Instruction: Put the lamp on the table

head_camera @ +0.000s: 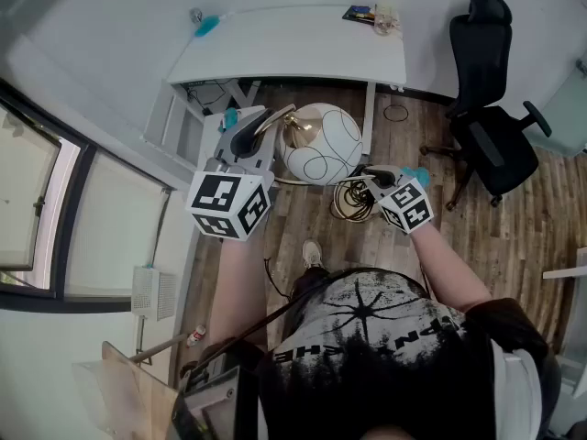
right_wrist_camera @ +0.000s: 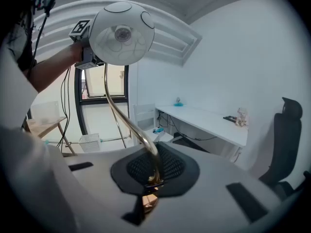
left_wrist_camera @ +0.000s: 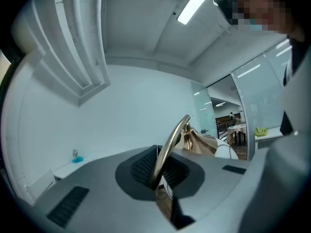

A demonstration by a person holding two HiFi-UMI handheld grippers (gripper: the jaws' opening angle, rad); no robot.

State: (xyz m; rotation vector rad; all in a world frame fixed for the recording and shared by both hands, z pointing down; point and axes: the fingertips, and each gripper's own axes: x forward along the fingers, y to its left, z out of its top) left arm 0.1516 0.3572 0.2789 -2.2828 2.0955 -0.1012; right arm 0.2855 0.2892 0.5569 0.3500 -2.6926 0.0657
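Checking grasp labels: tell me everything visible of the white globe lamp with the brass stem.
The lamp has a round white globe shade with thin black line markings, a curved, shiny brass-looking stem and a brass ring base. It appears lifted off the wooden floor, in front of the white table, not on it. The left gripper is shut on the stem near the shade, the right gripper near the base.

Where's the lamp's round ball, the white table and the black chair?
lamp's round ball (head_camera: 324, 144), head view, on the middle of the white globe shade.
white table (head_camera: 293, 49), head view, on a bare part of its top.
black chair (head_camera: 500, 149), head view, on its seat.
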